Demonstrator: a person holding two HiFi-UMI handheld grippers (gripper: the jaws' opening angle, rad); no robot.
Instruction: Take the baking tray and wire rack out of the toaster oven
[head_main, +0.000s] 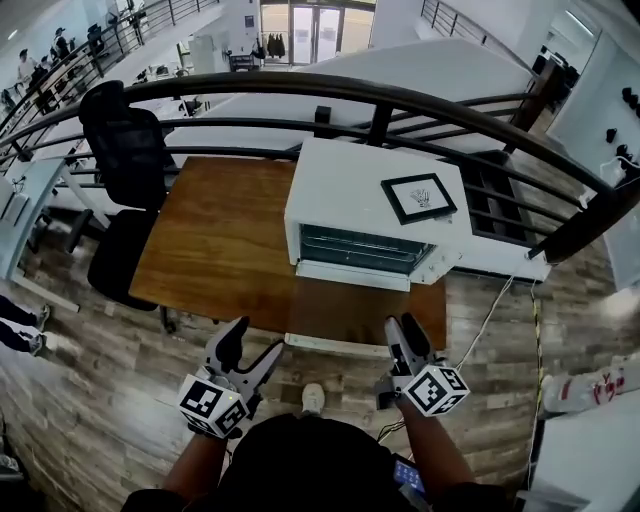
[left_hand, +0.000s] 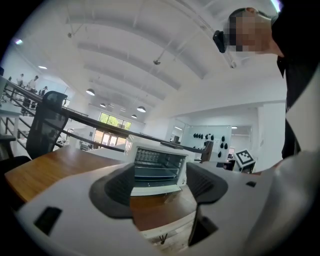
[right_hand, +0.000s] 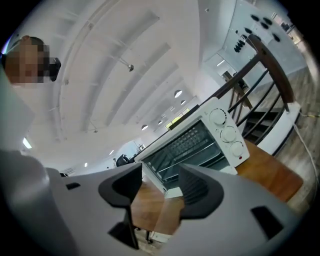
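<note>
Left gripper (head_main: 252, 346) and right gripper (head_main: 404, 336), jaws apart and empty, face the oven (head_main: 372, 205) straight ahead, right one nearer.

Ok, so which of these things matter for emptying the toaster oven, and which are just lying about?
For the job: toaster oven, door open; wire rack inside it; left hand-held gripper and right hand-held gripper, both open and empty.
Lying about: framed picture on the oven; office chair; cable on the floor.

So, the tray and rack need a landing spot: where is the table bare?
Widest bare patch: wooden table left of the toaster oven, toward the office chair. A narrower strip lies before the oven. The railing crowds the back.
</note>
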